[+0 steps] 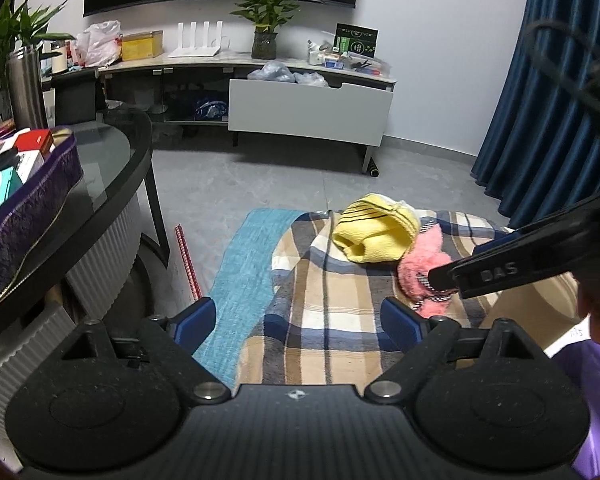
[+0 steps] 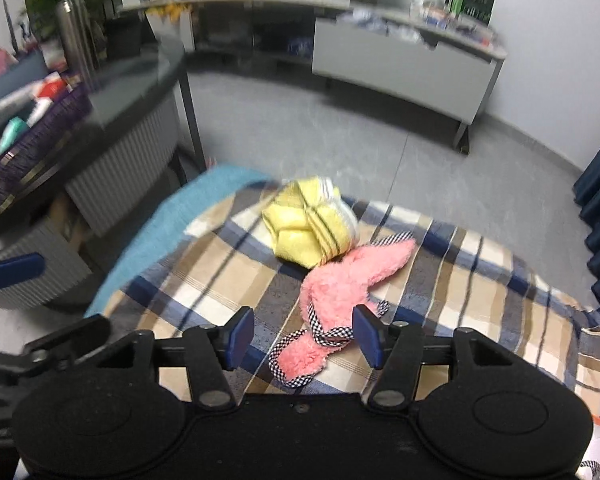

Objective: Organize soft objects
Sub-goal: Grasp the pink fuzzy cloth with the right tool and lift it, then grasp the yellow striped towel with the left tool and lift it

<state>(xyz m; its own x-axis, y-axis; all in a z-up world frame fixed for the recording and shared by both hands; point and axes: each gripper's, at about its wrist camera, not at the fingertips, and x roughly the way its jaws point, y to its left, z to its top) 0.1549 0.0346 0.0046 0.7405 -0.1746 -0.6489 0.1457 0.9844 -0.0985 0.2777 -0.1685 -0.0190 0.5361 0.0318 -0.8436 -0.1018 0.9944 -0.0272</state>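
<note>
A plaid cloth [image 1: 332, 300] [image 2: 460, 280] lies spread over a low surface, with a teal towel [image 1: 248, 272] [image 2: 172, 216] under its left edge. On the plaid sit a folded yellow striped cloth [image 1: 374, 236] [image 2: 310, 224] and, touching it, a pink fluffy piece with checkered trim [image 1: 420, 268] [image 2: 340, 280]. My left gripper [image 1: 296, 320] hangs open over the plaid's near left part, holding nothing. My right gripper [image 2: 304, 336] is open just above the pink piece's near end, which shows between its blue pads without being pressed. In the left wrist view its fingers [image 1: 480, 268] reach in from the right.
A round glass table [image 1: 112, 184] with a purple basket [image 1: 28, 224] of boxes stands at the left. A TV cabinet with an open drawer [image 1: 308, 112] lines the far wall. Blue curtains [image 1: 548, 100] hang at the right. A red rod [image 1: 186, 256] lies on the grey floor.
</note>
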